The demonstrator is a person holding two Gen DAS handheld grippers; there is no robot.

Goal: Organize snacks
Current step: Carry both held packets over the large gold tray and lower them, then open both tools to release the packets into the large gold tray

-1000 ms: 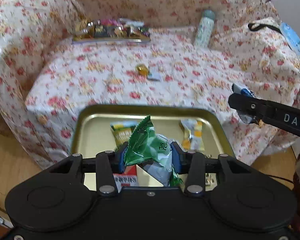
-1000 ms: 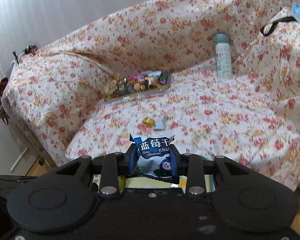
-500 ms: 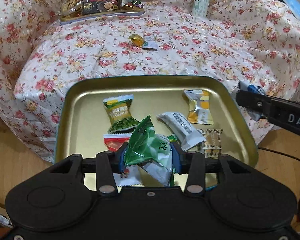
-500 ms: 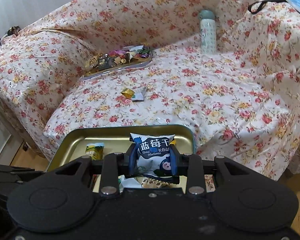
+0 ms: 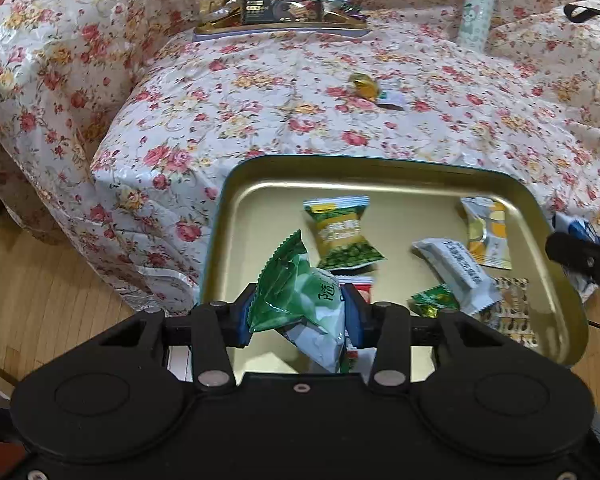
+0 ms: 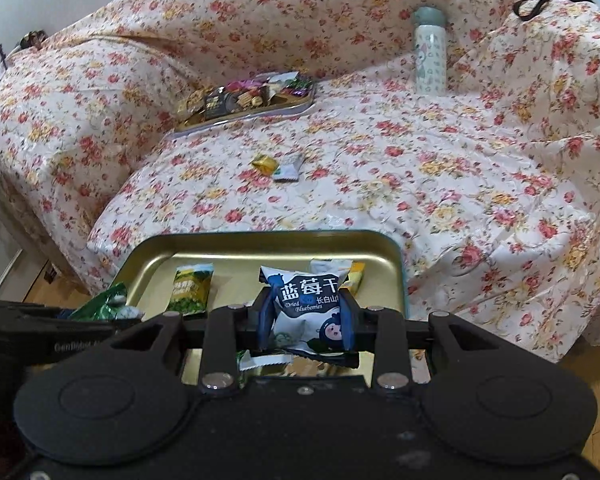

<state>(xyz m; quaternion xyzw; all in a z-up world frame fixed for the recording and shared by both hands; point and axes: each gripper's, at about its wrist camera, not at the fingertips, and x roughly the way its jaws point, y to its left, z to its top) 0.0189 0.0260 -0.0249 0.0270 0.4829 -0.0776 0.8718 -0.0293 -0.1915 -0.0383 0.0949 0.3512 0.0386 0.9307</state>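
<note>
Both grippers are loaded: the left gripper (image 5: 298, 314) is clenched on a crinkled green foil snack packet (image 5: 300, 300), and the right gripper (image 6: 306, 320) grips a white-and-blue dried-blueberry sachet (image 6: 304, 300), each held over the gold-coloured rectangular metal tray (image 5: 236, 200) near its front edge. Several wrapped snacks already lie in that tray, so the sorting looks partly done; a small yellow candy (image 6: 265, 163) and a pale wrapper (image 6: 289, 170) remain loose on the floral-covered sofa seat (image 6: 420, 168). A second full tray (image 6: 246, 98) and a mint-green bottle (image 6: 430, 52) sit at the back, above wooden flooring (image 5: 40, 300).
</note>
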